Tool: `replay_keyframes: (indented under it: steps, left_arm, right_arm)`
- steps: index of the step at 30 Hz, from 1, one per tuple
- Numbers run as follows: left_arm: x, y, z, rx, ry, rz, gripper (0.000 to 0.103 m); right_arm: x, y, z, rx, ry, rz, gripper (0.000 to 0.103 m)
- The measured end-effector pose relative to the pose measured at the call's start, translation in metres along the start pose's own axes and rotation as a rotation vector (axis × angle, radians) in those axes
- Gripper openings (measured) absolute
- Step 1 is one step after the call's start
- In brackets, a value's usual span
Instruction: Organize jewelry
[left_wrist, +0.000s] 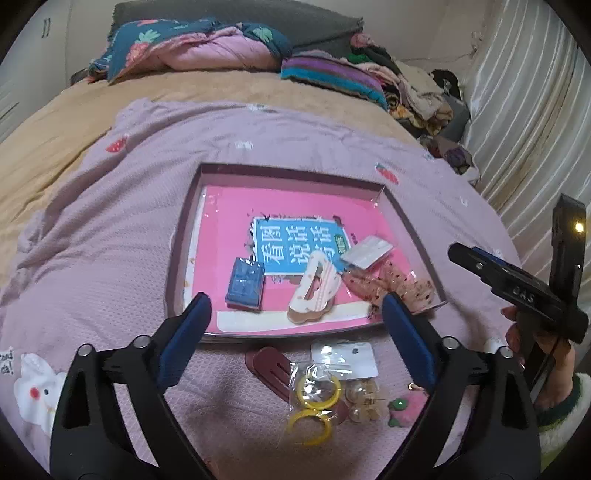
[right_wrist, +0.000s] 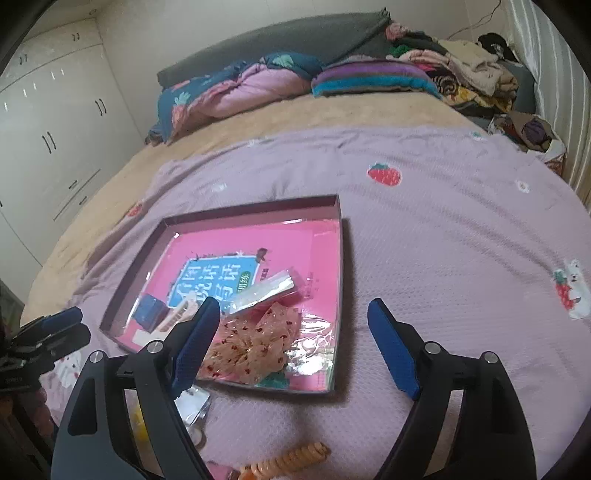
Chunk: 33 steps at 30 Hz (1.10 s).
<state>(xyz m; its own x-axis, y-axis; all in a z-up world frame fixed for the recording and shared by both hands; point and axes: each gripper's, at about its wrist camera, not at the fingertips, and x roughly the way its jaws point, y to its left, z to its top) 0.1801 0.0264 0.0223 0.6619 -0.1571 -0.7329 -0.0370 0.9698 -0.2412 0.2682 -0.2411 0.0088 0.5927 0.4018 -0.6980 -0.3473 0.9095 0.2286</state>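
A shallow dark tray (left_wrist: 295, 170) with a pink lining lies on the lilac blanket. It holds a blue box (left_wrist: 245, 282), a pink and white claw clip (left_wrist: 316, 291), a white packet (left_wrist: 365, 251) and a speckled pink scrunchie (left_wrist: 391, 286). My left gripper (left_wrist: 295, 301) hovers open over the tray's near edge, with nothing between its fingers. My right gripper (right_wrist: 293, 308) is open too, above the scrunchie (right_wrist: 251, 343) at the tray's (right_wrist: 341, 277) near right corner, pads apart from it. Loose on the blanket lie yellow rings in a clear bag (left_wrist: 316, 391), a maroon clip (left_wrist: 269, 365), an earring card (left_wrist: 345, 358) and a pearl clip (left_wrist: 364, 402).
An orange spiral hair tie (right_wrist: 291, 458) and a pink strawberry plush clip (left_wrist: 406, 406) lie on the blanket near me. Folded quilts (right_wrist: 236, 92) and a clothes pile (right_wrist: 472, 74) fill the bed's far end. White wardrobes (right_wrist: 55, 129) stand left, a curtain (left_wrist: 524, 129) right.
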Motion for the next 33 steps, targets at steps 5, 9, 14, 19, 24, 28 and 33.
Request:
replay_keyframes:
  steps: [5,9,14,19,24,28,33]
  left_arm:
    - [-0.014,-0.003,0.003,-0.001,-0.029,0.004,0.093]
    - [-0.022,-0.005,0.002,0.001,-0.044,0.008,0.093]
    - [-0.033,-0.006,-0.001,0.003,-0.064,0.008,0.093]
    - [-0.044,-0.007,-0.008,0.01,-0.077,0.012,0.093]
    - [-0.049,-0.007,-0.016,0.014,-0.078,0.02,0.093]
    - [-0.05,-0.006,-0.022,0.012,-0.071,0.03,0.093]
    - [-0.055,-0.005,-0.03,0.015,-0.071,0.039,0.093]
  right_arm:
    - [-0.028,0.002,0.0,-0.014,-0.049,-0.002,0.082]
    - [-0.048,0.004,-0.001,-0.02,-0.081,0.006,0.082]
    - [-0.065,0.008,-0.003,-0.034,-0.105,0.013,0.082]
    - [-0.078,0.012,-0.008,-0.047,-0.116,0.022,0.082]
    - [-0.09,0.017,-0.018,-0.07,-0.124,0.031,0.082]
    - [-0.096,0.021,-0.025,-0.088,-0.127,0.033,0.082]
    - [-0.101,0.025,-0.034,-0.106,-0.125,0.038,0.082]
